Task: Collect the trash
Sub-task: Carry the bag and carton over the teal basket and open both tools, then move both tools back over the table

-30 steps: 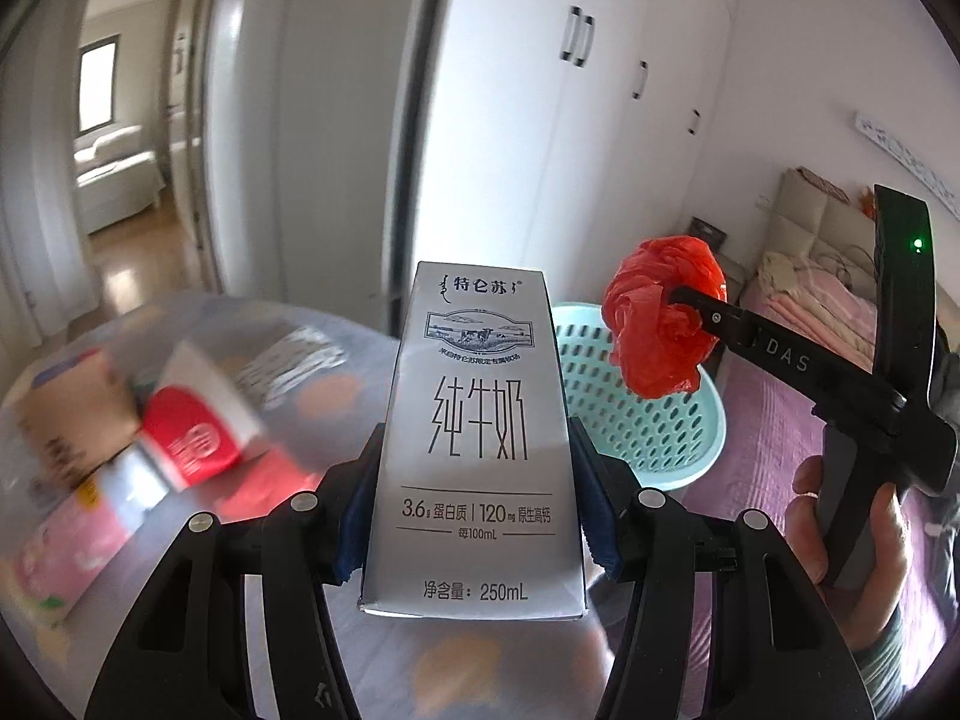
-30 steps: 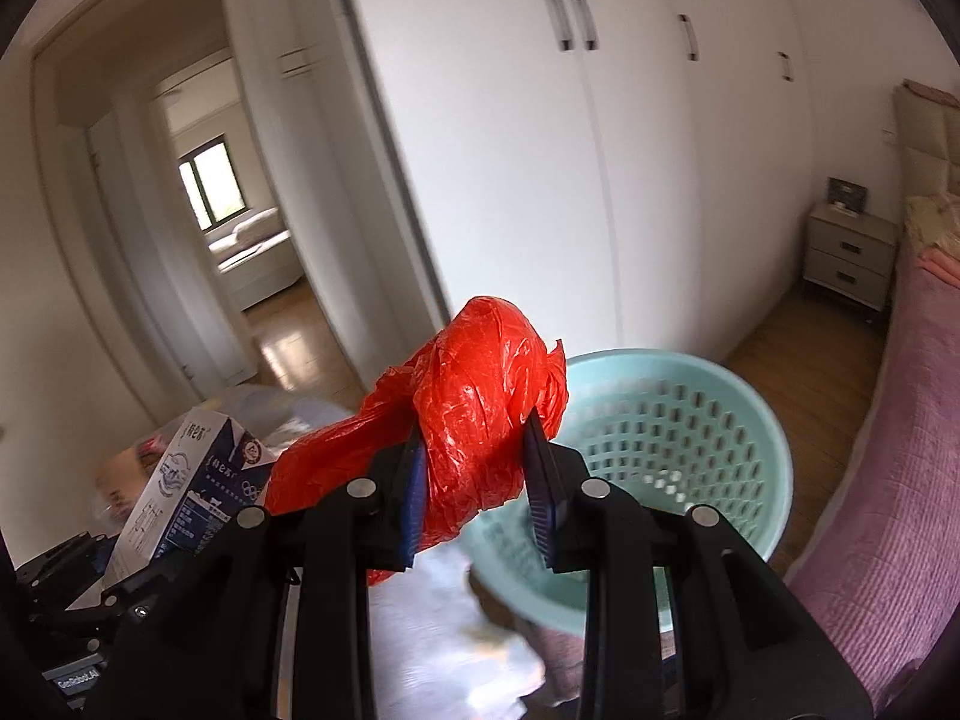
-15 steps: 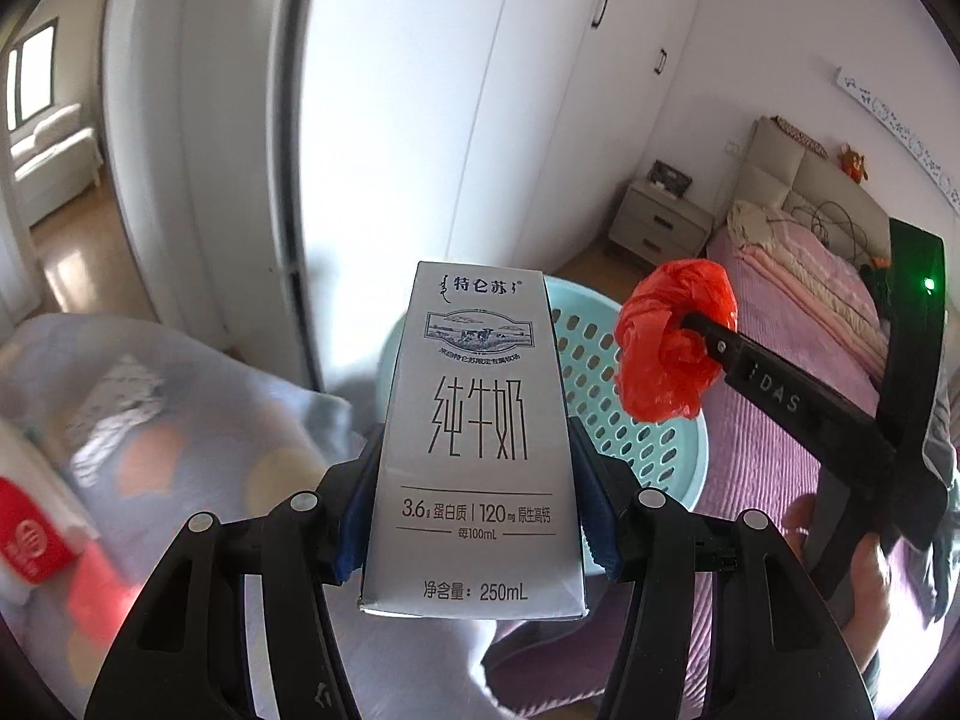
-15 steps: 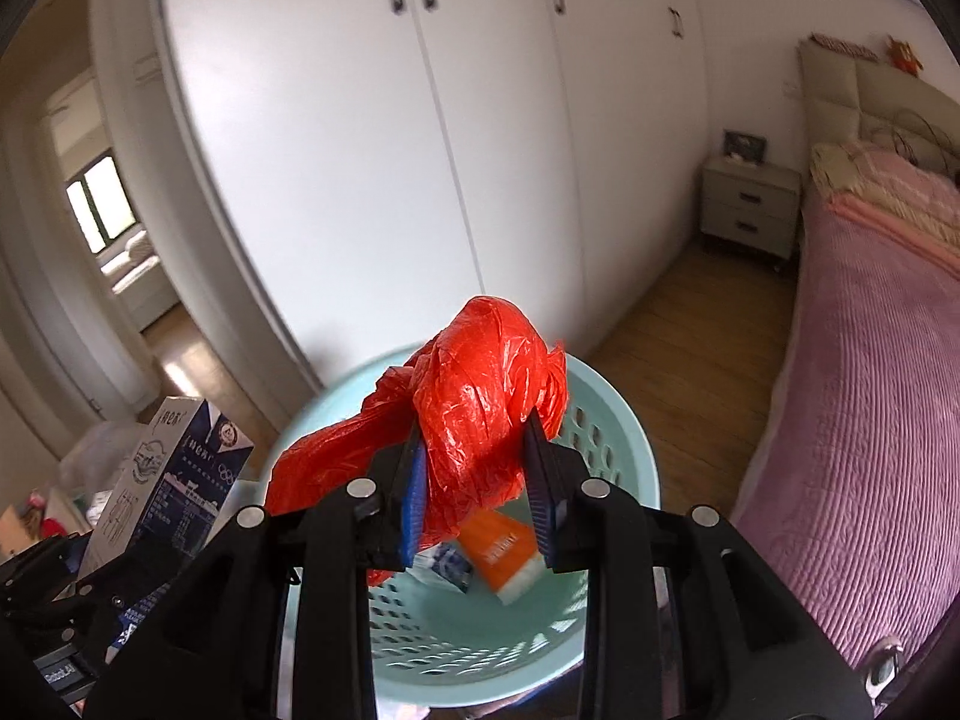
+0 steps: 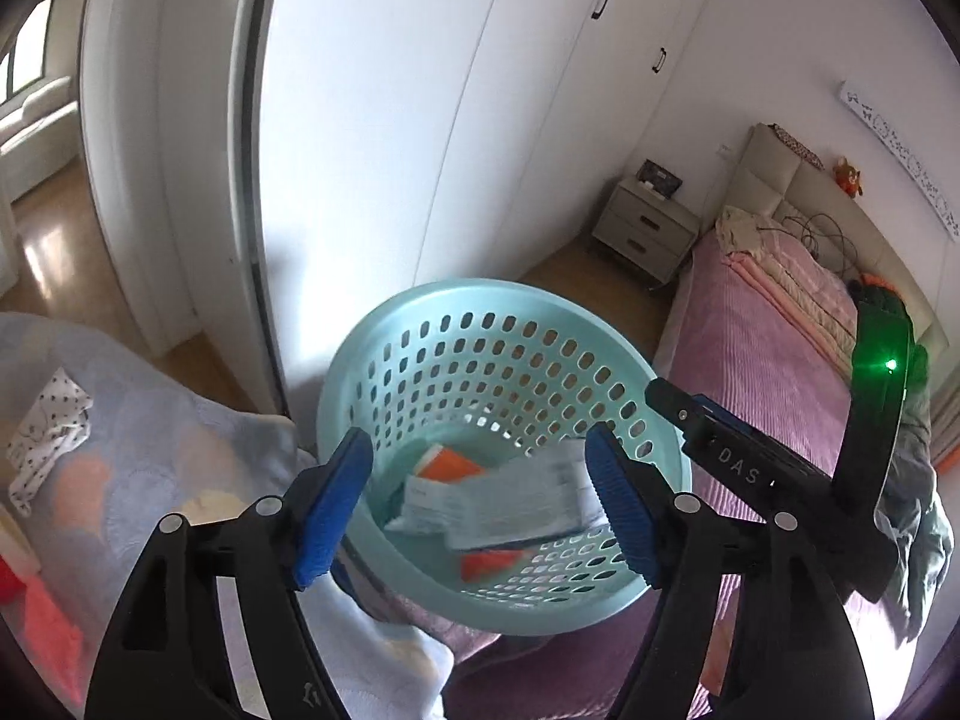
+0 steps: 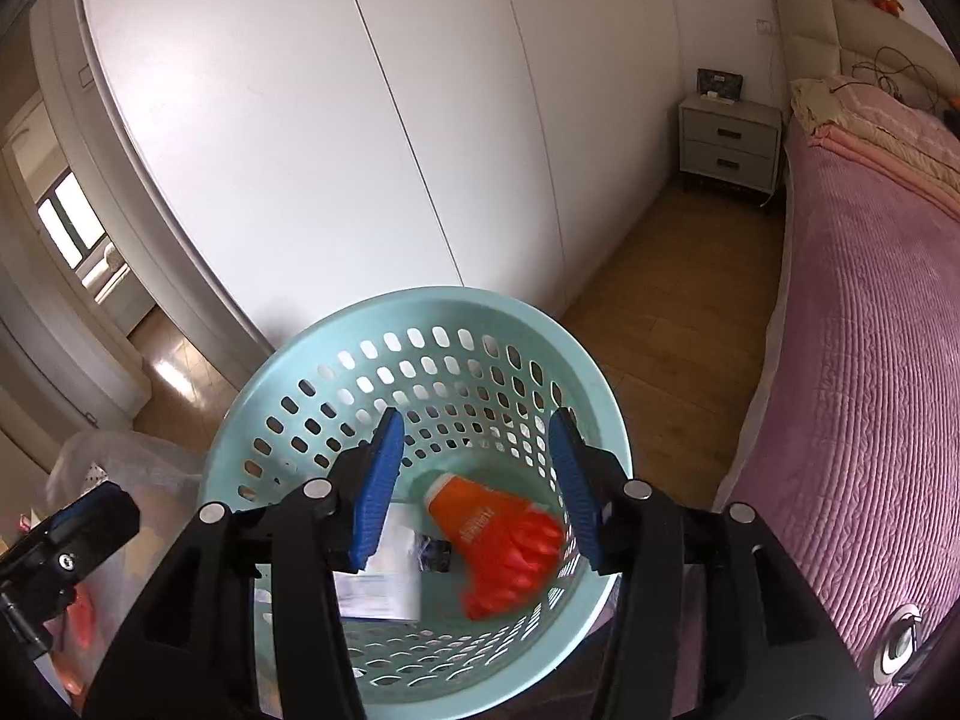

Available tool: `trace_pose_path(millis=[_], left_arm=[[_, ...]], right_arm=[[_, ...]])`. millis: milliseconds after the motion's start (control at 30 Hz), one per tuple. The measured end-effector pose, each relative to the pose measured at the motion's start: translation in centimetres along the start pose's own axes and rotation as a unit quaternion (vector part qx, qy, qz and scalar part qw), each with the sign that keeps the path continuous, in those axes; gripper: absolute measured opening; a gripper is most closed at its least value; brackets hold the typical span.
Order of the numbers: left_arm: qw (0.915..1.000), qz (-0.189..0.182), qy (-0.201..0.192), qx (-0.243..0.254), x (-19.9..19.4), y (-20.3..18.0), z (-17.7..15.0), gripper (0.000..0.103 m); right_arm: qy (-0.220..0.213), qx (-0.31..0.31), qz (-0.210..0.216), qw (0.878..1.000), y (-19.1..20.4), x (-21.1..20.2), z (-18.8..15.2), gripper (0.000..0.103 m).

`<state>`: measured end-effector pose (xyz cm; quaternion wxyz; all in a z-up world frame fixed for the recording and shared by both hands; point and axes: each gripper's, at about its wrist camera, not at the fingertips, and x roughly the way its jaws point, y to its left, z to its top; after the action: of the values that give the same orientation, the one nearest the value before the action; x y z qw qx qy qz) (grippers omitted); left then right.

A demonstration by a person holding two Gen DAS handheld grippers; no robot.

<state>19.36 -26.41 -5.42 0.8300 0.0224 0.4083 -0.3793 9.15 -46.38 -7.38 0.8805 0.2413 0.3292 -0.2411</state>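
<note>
Item: teal basket [image 6: 414, 312] — holds milk carton [image 5: 516, 501], red bag [image 6: 510, 558] and orange packet [image 5: 447, 465]. Left gripper [image 5: 480, 507] and right gripper [image 6: 474, 480]: both wide, empty, above the basket. Step, as judged: drop made — next calls for returning to the trash at left.

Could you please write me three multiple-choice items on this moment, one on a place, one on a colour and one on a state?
1. Where does the red plastic bag lie?
A. on the bed
B. inside the basket
C. in the right tongs

2. What colour is the basket?
A. pale teal
B. yellow
C. black

3. How do the left tongs stand?
A. shut on a carton
B. shut on nothing
C. open and empty

Answers: 1 B, the bag rests on the basket floor beside an orange packet. 2 A, its perforated wall is pale teal. 3 C, the blue pads are spread wide, with nothing between them; the right tongs stand the same.
</note>
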Motion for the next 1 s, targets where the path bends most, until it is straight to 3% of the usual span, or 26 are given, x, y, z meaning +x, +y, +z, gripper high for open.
trace_pose_path(millis=[200,400,700,833,1000], left_arm=[[0.9996,-0.001,-0.027,0.0,-3.1,0.3,-0.6,0.072],[0.9966,0.019,-0.079,-0.012,-9.6,2.6,-1.6,0.073],[0.9788,0.135,-0.148,-0.044,-21.6,10.0,-5.5,0.08],[0.9697,0.187,-0.145,-0.061,-25.0,13.6,-7.6,0.081],[0.964,0.222,-0.11,-0.097,-26.8,19.4,-10.4,0.084]], right_arm=[[-0.011,-0.006,0.021,1.0,1.0,-2.4,-0.5,0.049],[-0.041,-0.045,0.071,0.996,5.2,-6.6,-0.9,0.054],[-0.066,-0.131,0.181,0.972,14.6,-11.9,-3.7,0.065],[-0.053,-0.174,0.216,0.959,19.4,-12.1,-6.1,0.066],[0.002,-0.208,0.249,0.946,24.7,-10.7,-10.2,0.067]])
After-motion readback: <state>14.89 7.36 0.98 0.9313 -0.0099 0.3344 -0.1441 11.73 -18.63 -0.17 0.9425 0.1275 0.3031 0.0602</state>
